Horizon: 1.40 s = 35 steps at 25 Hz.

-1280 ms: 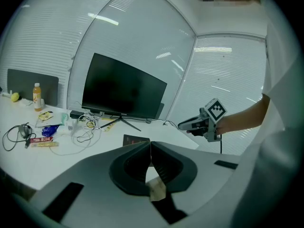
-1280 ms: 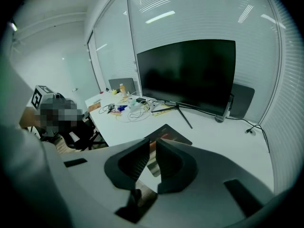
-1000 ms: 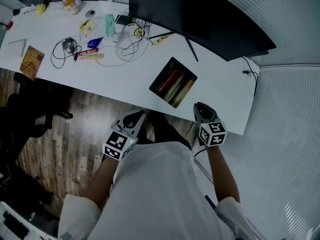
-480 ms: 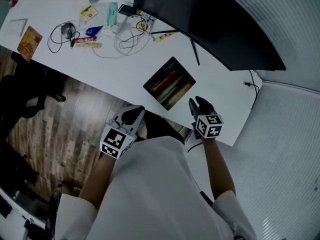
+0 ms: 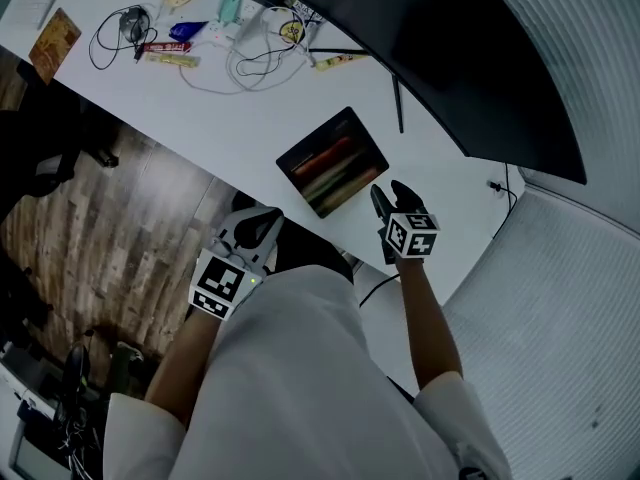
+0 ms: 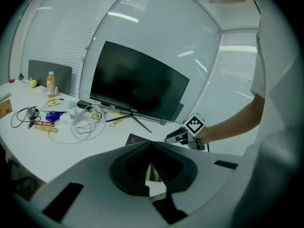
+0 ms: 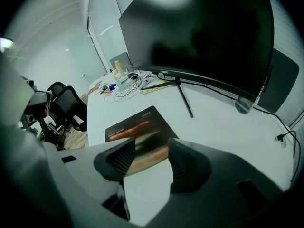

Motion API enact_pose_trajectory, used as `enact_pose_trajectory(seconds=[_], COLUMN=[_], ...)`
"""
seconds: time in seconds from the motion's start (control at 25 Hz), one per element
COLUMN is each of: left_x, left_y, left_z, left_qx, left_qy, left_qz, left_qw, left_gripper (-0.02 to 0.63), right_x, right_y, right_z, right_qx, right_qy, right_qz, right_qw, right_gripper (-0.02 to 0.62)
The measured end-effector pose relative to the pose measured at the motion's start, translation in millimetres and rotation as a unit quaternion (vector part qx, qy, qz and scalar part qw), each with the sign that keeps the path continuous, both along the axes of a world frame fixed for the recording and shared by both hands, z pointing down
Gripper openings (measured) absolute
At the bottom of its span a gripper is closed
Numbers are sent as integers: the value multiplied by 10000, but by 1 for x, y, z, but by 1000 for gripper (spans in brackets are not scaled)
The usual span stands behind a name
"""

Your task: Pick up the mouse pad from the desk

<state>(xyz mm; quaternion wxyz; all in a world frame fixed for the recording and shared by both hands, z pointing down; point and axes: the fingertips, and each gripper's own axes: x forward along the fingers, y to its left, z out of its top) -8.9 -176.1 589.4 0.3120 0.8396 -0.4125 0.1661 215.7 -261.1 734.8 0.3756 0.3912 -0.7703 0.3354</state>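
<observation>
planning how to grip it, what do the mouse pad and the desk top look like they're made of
Mouse pad: a thin sheet lying flat on the desk, dark border, printed picture, slight sheen. Probably fabric- or plastic-topped rubber; the look leaves that open.
Desk: smooth, uniform white top, matte, no grain. Likely laminate or painted board.

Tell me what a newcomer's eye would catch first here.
The huge black monitor looms over the back of the white desk. Before it lies the dark mouse pad with its colourful print, and the right gripper hangs at its near corner, jaws just opening, nothing between them.
</observation>
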Motion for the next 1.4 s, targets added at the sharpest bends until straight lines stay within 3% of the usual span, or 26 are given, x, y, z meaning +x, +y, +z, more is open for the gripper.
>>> enact_pose_trajectory(seconds=[0.2, 0.4, 1.08, 1.4], left_x=[0, 1, -16, -11], left_y=[1, 4, 19, 18], left_z=[8, 13, 21, 21], left_qx=[-106, -211, -390, -374], left_qy=[-102, -158, -275, -234], left_qz=[-194, -334, -802, -753], left_qw=[9997, 9991, 9956, 9962], left_gripper=[18, 18, 18, 18], right_x=[6, 6, 13, 11], right_y=[-6, -9, -26, -24], right_z=[32, 53, 99, 100], right_qx=[-330, -501, -507, -480], right_qy=[65, 159, 980, 1027], right_qz=[-141, -296, -502, -605], right_qw=[9993, 9982, 9926, 9917], right_gripper=[287, 307, 327, 321])
